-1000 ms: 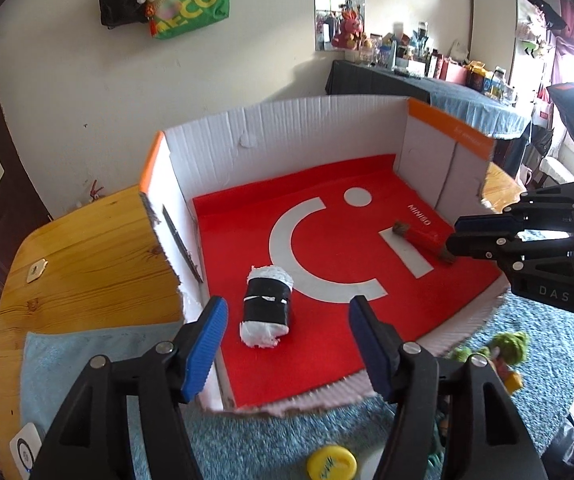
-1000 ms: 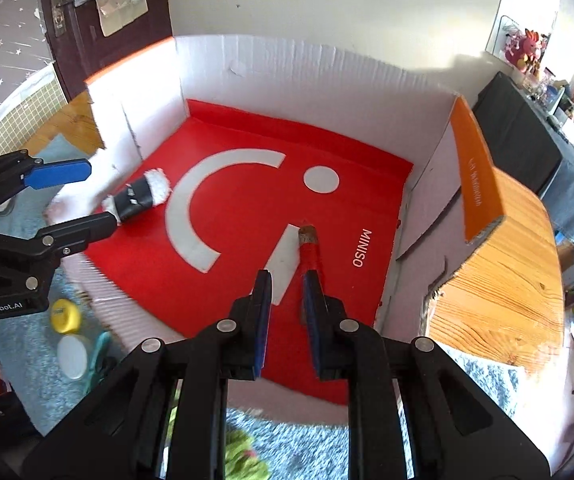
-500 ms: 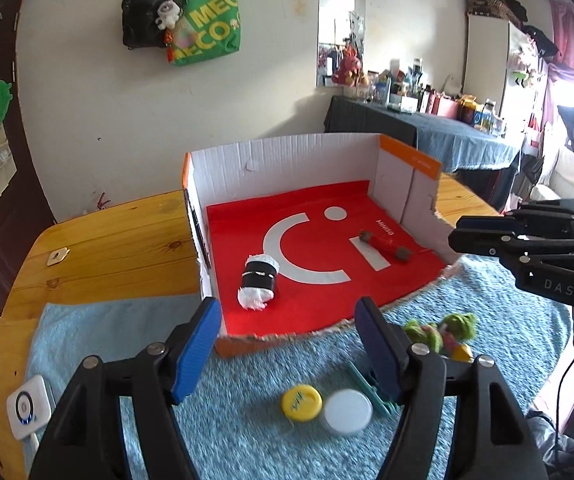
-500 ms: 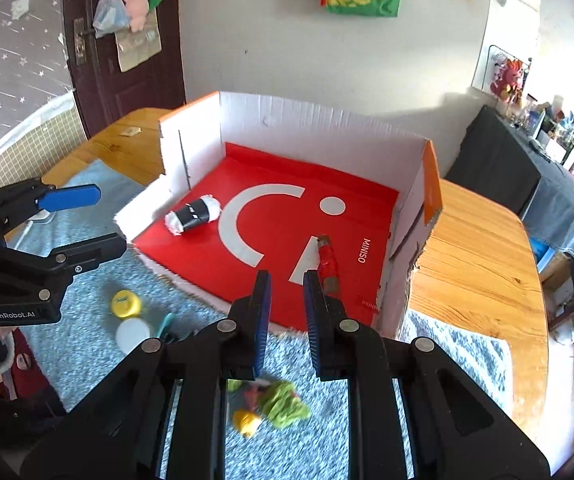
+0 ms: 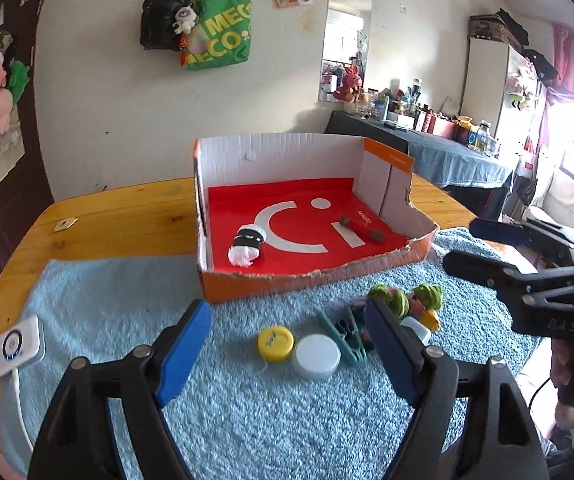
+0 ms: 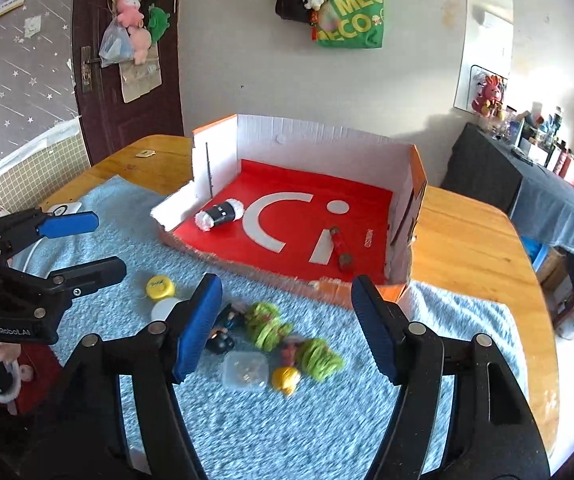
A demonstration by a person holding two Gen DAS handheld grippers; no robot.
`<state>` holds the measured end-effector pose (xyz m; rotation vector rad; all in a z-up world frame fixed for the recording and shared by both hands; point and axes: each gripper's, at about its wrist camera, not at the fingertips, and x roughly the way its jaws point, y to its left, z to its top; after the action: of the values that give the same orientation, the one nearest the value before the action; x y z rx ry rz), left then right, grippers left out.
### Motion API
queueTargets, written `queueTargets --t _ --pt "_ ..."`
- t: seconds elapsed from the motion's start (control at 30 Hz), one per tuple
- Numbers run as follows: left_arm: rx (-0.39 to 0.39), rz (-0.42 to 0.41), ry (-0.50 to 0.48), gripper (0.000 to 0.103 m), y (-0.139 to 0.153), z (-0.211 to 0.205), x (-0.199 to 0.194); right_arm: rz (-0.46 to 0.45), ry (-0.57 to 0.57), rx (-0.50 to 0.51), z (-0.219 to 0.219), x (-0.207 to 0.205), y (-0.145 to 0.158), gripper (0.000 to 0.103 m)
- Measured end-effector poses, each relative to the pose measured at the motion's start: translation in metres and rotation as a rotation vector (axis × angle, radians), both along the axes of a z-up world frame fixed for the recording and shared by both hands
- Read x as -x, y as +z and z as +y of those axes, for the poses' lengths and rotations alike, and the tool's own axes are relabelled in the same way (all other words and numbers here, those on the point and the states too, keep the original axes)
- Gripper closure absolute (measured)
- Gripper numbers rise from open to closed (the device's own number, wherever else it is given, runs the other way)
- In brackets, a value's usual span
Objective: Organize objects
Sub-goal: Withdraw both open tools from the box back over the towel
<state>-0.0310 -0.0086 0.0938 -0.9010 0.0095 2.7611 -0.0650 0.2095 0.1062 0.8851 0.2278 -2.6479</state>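
Observation:
An open cardboard box [image 5: 287,280] [image 6: 327,288] with a red floor stands on the blue towel. In it lie a black-and-white roll [image 5: 247,244] [image 6: 221,214] and a red stick [image 5: 361,229] [image 6: 340,249]. On the towel in front lie a yellow cap [image 5: 275,343] [image 6: 160,287], a white lid [image 5: 316,356], a teal clip [image 5: 345,334], green yarn toys [image 5: 405,302] [image 6: 287,336] and a small clear case [image 6: 245,370]. My left gripper [image 5: 287,352] is open above the caps. My right gripper [image 6: 287,328] is open above the yarn toys. Both are empty.
The blue towel [image 5: 127,312] covers a wooden table [image 5: 119,220] [image 6: 467,240]. A white device [image 5: 19,346] with a cable lies at the towel's left edge. A wall stands behind the box, a cluttered sideboard [image 5: 447,148] to the right.
Both grippers have pulled back out of the box to above the towel. The right gripper, shut before, has opened wide. The roll and stick stay in the box.

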Motion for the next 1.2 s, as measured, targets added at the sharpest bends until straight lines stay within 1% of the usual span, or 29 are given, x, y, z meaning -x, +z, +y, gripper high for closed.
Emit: queueTargets --t 0.07,0.2,0.27,0.37,0.43,0.5,0.6,0.73,0.83,0.9,1.03,1.2 --pt "-0.004 0.002 0.009 0.014 -0.004 -0.001 -0.005 0.003 -0.006 0.011 0.000 -0.008 -0.004 0.031" --pt "-0.013 0.010 0.017 0.013 -0.010 -0.001 -0.015 0.012 -0.014 0.050 0.002 -0.023 -0.009 0.025" --pt "-0.016 0.016 0.020 0.008 -0.013 0.000 -0.020 0.023 -0.027 0.057 0.003 -0.031 -0.011 0.021" --pt "-0.025 0.031 0.018 0.006 -0.015 0.003 -0.026 0.045 -0.046 0.072 0.005 -0.042 -0.014 0.019" --pt "-0.034 0.038 0.021 0.003 -0.017 0.005 -0.030 0.051 -0.062 0.084 0.008 -0.048 -0.017 0.014" --pt "-0.044 0.044 0.025 0.002 -0.021 0.006 -0.034 0.070 -0.079 0.090 0.011 -0.053 -0.020 0.013" --pt "-0.044 0.042 0.035 0.002 -0.030 0.009 -0.037 0.075 -0.104 0.102 0.016 -0.059 -0.030 0.012" --pt "-0.041 0.026 0.057 0.002 -0.045 0.011 -0.038 0.055 -0.120 0.127 0.020 -0.062 -0.047 0.012" --pt "-0.047 -0.003 0.063 0.002 -0.055 0.012 -0.036 0.038 -0.129 0.109 0.018 -0.063 -0.061 0.012" --pt "-0.045 -0.014 0.065 0.002 -0.059 0.013 -0.034 0.026 -0.131 0.100 0.016 -0.062 -0.068 0.012" --pt "-0.043 -0.010 0.073 0.002 -0.060 0.014 -0.034 0.025 -0.132 0.079 0.014 -0.061 -0.074 0.012" --pt "-0.040 -0.015 0.068 0.002 -0.062 0.015 -0.030 0.019 -0.123 0.095 0.014 -0.058 -0.076 0.012"
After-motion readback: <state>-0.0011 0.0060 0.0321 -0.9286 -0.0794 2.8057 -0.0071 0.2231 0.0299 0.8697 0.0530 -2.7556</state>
